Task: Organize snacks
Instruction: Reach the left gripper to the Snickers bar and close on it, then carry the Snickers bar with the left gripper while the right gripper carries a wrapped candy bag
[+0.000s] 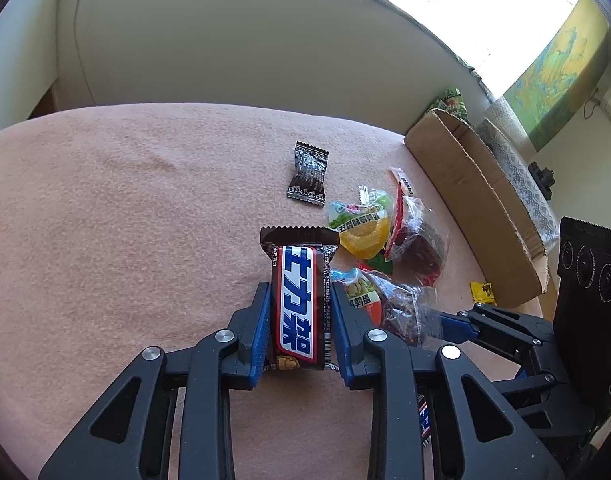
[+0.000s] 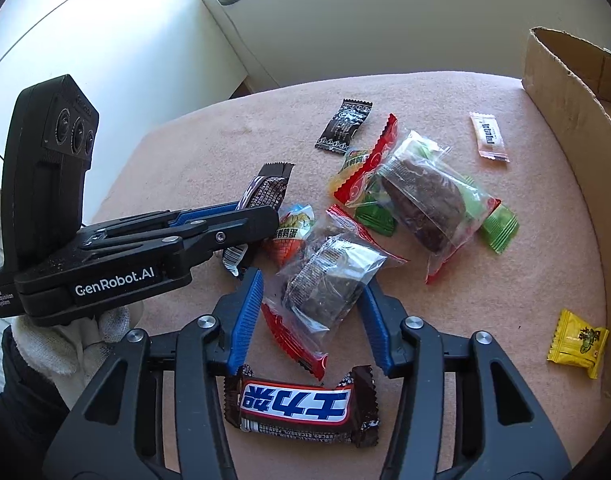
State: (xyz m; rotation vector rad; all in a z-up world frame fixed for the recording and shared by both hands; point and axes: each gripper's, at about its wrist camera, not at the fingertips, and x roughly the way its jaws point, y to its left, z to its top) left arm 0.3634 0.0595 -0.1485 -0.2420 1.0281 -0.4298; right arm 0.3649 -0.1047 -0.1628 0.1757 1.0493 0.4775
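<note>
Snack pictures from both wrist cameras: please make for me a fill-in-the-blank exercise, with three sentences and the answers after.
1. The left gripper is shut on a chocolate bar whose wrapper is mostly dark ____.
2. The fingers of the right gripper stand on either side of a clear packet with ____ edges.
3. The small candy lying near the cardboard box is ____.

Missing words: brown; red; yellow
</note>
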